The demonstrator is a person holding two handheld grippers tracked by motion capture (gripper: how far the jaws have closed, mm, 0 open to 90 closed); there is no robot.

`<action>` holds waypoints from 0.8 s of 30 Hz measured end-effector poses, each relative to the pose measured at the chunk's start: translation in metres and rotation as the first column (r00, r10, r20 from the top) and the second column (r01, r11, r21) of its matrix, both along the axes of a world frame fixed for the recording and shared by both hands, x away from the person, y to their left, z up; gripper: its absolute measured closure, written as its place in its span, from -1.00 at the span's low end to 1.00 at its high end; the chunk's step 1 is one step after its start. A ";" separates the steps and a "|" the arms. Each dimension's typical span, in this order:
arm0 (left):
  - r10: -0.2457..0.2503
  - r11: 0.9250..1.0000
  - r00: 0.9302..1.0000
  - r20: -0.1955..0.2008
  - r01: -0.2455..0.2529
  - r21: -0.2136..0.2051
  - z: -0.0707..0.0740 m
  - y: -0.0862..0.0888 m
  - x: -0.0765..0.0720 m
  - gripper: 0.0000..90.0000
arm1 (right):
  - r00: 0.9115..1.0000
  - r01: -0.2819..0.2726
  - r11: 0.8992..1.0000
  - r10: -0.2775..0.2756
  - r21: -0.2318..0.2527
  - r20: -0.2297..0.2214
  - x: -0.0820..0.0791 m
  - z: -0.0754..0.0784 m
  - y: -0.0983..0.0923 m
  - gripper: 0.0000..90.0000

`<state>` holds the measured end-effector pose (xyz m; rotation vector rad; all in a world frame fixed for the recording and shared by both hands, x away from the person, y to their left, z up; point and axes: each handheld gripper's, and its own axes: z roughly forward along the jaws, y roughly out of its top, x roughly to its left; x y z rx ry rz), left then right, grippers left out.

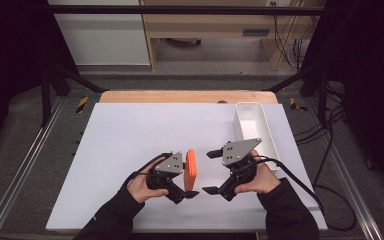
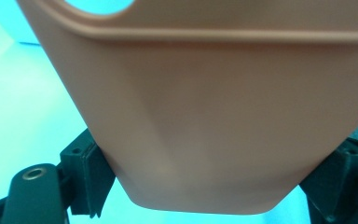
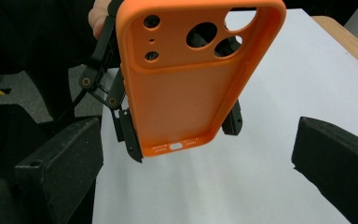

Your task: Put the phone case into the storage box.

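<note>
Nearest me, my left gripper is clamped on the orange phone case — pads squeezing its two long edges, w/ the case held up off the white table on edge. In the right gripper view the case faces me back-side on, camera cutouts at top, port slot at bottom; I hold it that way, I think, so the flat back is presented to the other hand. In the left gripper view its surface sits wedged between my black jaws.

Just beside it, my right gripper stands w/ jaws wide apart, nothing between them — lined up on the case but not touching, prob. ready for a handover.

Farther off, right side, the white bin lies near the table's far edge — likely the drop spot.
</note>
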<state>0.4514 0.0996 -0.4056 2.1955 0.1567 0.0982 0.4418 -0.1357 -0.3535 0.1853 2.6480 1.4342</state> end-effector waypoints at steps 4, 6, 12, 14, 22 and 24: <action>-0.007 1.000 1.000 0.005 0.007 -0.010 0.002 -0.003 0.000 -0.66 | 1.000 -0.002 1.000 0.002 0.008 0.001 -0.001 0.001 0.000 -0.95; -0.011 0.999 1.000 0.002 0.011 -0.032 0.003 -0.004 0.000 -0.66 | 1.000 -0.005 1.000 0.005 0.015 0.003 -0.001 0.002 -0.001 -0.95; -0.021 0.998 1.000 -0.002 0.021 -0.057 0.003 -0.009 0.001 -0.66 | 1.000 -0.008 1.000 0.008 0.029 0.004 -0.001 0.003 -0.002 -0.94; -0.031 0.998 1.000 -0.001 0.031 -0.048 0.002 -0.010 0.001 -0.66 | 1.000 -0.009 0.999 0.009 0.031 0.004 -0.001 0.003 -0.002 -0.94; -0.047 0.997 0.999 0.007 0.047 -0.062 0.001 -0.016 0.000 -0.66 | 1.000 -0.017 0.999 0.017 0.045 -0.002 0.000 0.002 0.000 -0.93; -0.050 0.997 0.999 0.010 0.051 -0.064 0.001 -0.018 -0.001 -0.66 | 1.000 -0.022 0.998 0.023 0.052 -0.003 0.000 0.002 0.000 -0.93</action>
